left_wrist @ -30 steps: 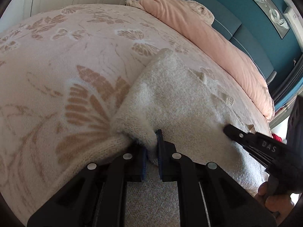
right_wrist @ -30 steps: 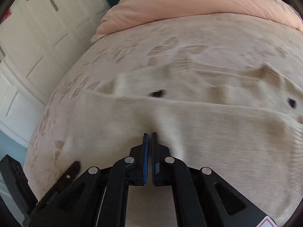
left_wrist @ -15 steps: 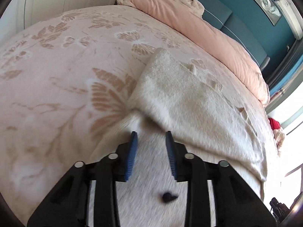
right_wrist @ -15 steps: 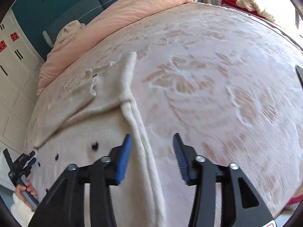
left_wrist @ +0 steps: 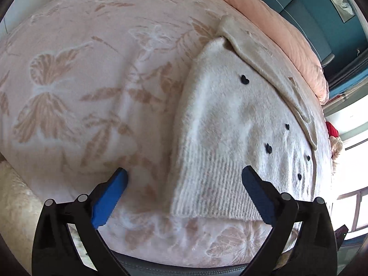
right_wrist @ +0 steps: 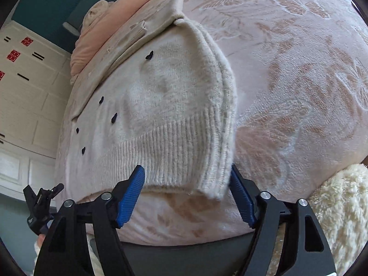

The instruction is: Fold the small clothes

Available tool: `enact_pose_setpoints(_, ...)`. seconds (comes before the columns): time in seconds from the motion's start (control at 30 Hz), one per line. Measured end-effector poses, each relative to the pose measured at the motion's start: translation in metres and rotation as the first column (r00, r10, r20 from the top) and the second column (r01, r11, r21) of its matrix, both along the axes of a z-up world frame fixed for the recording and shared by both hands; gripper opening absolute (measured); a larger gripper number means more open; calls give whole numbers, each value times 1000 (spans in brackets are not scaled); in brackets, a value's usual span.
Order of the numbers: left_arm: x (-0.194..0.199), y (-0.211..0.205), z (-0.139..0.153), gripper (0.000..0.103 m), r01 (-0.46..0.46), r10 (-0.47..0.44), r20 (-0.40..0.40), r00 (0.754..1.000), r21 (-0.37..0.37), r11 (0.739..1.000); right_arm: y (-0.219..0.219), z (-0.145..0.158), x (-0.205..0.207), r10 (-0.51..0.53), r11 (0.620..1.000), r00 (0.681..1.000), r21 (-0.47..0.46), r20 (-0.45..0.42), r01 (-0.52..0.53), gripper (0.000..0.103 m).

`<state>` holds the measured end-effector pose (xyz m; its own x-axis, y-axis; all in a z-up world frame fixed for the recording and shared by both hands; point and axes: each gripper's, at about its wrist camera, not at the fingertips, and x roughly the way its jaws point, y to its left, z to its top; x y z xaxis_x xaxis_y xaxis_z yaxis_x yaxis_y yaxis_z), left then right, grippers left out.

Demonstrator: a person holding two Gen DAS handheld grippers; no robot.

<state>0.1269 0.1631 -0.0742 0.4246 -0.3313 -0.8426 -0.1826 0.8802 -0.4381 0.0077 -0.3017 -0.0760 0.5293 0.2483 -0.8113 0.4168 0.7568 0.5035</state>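
Observation:
A cream knitted cardigan (left_wrist: 232, 124) with small black heart buttons lies folded on the bed, its ribbed hem toward me; it also shows in the right wrist view (right_wrist: 170, 105). My left gripper (left_wrist: 184, 193) is wide open and empty, just in front of the hem's left corner. My right gripper (right_wrist: 187, 195) is wide open and empty at the hem's right corner, where a folded sleeve edge hangs down. The left gripper (right_wrist: 43, 202) shows at the lower left of the right wrist view.
The bed carries a pink blanket (left_wrist: 80, 80) with a butterfly and leaf pattern. A peach duvet (left_wrist: 271, 13) lies bunched at the headboard. White cupboards (right_wrist: 20, 105) stand beside the bed. A fluffy cream rug (right_wrist: 340, 218) lies at the bed's foot.
Both grippers have let go of the cardigan, opened wide and pulled back to the near edge of the bed. The cardigan now lies folded.

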Motion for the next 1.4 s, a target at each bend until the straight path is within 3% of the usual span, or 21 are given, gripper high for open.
enact_pose_setpoints(0.13,5,-24,-2,98,27,-28,10,1000,74,997,3,1,5,-54,998,998,21,30,53,78)
enact_pose_setpoints(0.2,7,-25,1,93,19,-20,20,1000,59,998,2,2,8,-66,997,997,44,35,65,78)
enact_pose_setpoints(0.23,8,-25,4,75,18,-19,24,1000,47,999,0,3,9,-70,996,997,51,41,67,71)
enact_pose_setpoints(0.27,11,-25,5,62,35,-35,21,999,23,999,-1,3,10,-70,996,996,59,46,67,53)
enact_pose_setpoints(0.3,13,-25,4,42,44,-44,1,999,14,999,-3,3,13,-65,996,997,68,40,62,43)
enact_pose_setpoints(0.33,15,-24,4,30,35,-34,-21,999,18,999,-5,2,15,-65,995,998,72,25,63,24)
enact_pose_setpoints(0.37,16,-20,5,23,22,-21,-33,999,16,1000,-9,2,17,-74,994,997,80,16,72,12)
enact_pose_setpoints(0.4,16,-18,5,9,13,-13,-42,999,3,1000,-12,5,16,-86,992,996,96,27,83,11)
enact_pose_setpoints(0.5,10,-9,19,8,-6,5,-34,999,-23,1000,-18,27,10,-92,992,991,100,101,82,9)
enact_pose_setpoints(0.57,4,-10,33,8,22,-22,-10,1000,5,1000,-17,43,8,-63,996,989,66,134,55,8)
enact_pose_setpoints(0.83,-25,-31,71,6,110,-115,32,993,126,986,-15,65,-12,15,999,991,-38,135,-10,7)
enact_pose_setpoints(1.0,-42,-28,72,0,136,-139,8,990,162,977,-15,56,-28,14,999,993,-39,116,-9,7)
enact_pose_setpoints(1.4,-33,-31,41,2,131,-120,-69,990,186,974,-8,37,-15,6,1000,996,-29,89,-4,8)
